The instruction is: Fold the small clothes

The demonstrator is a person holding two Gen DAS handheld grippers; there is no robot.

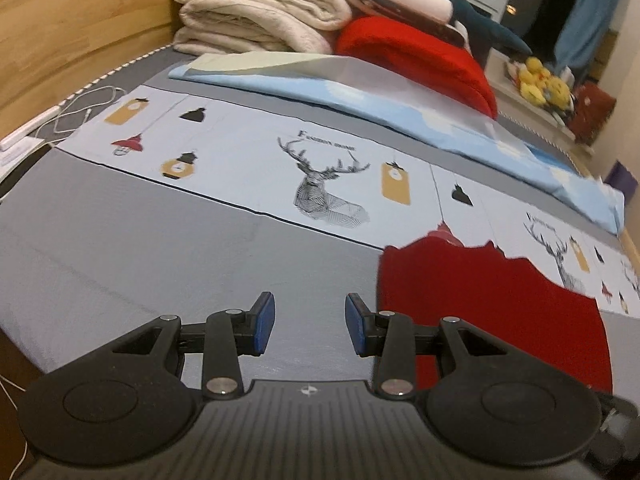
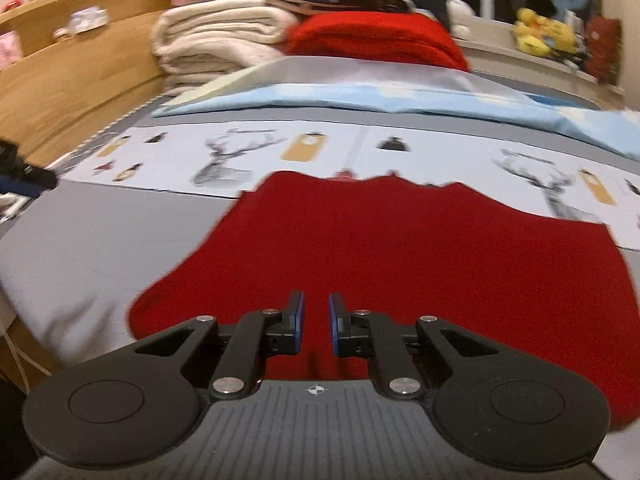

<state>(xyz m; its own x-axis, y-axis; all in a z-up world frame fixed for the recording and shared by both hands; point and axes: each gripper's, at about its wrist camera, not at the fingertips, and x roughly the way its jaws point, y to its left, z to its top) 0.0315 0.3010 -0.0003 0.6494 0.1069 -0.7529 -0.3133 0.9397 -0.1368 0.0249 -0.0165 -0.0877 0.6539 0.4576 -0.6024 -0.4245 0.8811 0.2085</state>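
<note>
The red cloth (image 2: 400, 248) lies flat on the bed (image 2: 92, 220), its long side running across, directly under the right gripper (image 2: 316, 322), whose fingers are nearly together with nothing pinched. The left gripper (image 1: 310, 324), fingers spread and empty, sits just left of the cloth's left edge, so the right hand is nearer.

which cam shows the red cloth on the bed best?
Right wrist. The red cloth fills the middle of that view, with its far edge and both sides visible; only its near part hides behind the tool. Left wrist shows just its left portion at the frame's right, partly blocked by the tool.
</note>
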